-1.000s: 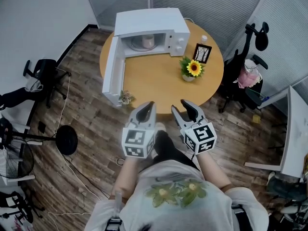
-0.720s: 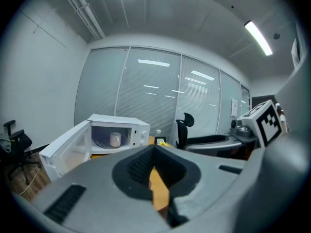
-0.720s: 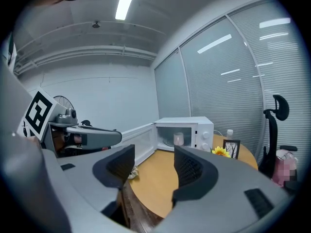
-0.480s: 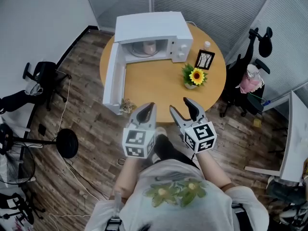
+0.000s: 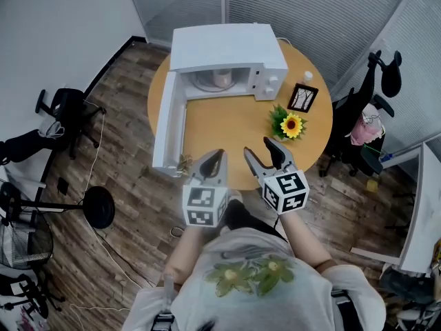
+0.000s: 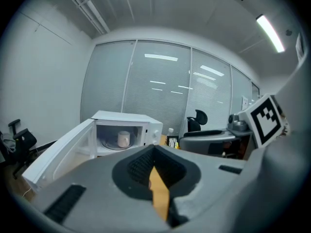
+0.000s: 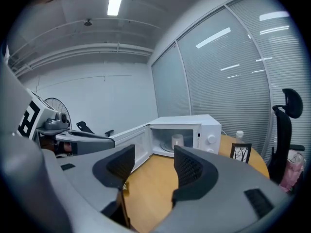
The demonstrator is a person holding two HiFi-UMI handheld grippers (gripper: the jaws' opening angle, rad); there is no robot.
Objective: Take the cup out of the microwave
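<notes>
The cup (image 5: 222, 78) stands inside the microwave (image 5: 227, 43), at the far side of the table (image 5: 234, 126). The door (image 5: 169, 126) hangs fully open to the left. The step in hand is, I judge, the approach.

The right gripper (image 5: 258, 147) has its jaws wide apart with nothing between them, so it seems the one to take the cup. It should go straight into the opening, stay under the top edge, and bring one jaw to each side of the cup before closing. The left gripper (image 5: 216, 156) has its jaws together and holds nothing; it is better kept clear of the door. The sunflower (image 5: 293, 125) on the right should not be brushed.

Compared with one second ago, both grippers have come further over the near part of the table, closer to the microwave. The right jaws have just been opening.
</notes>
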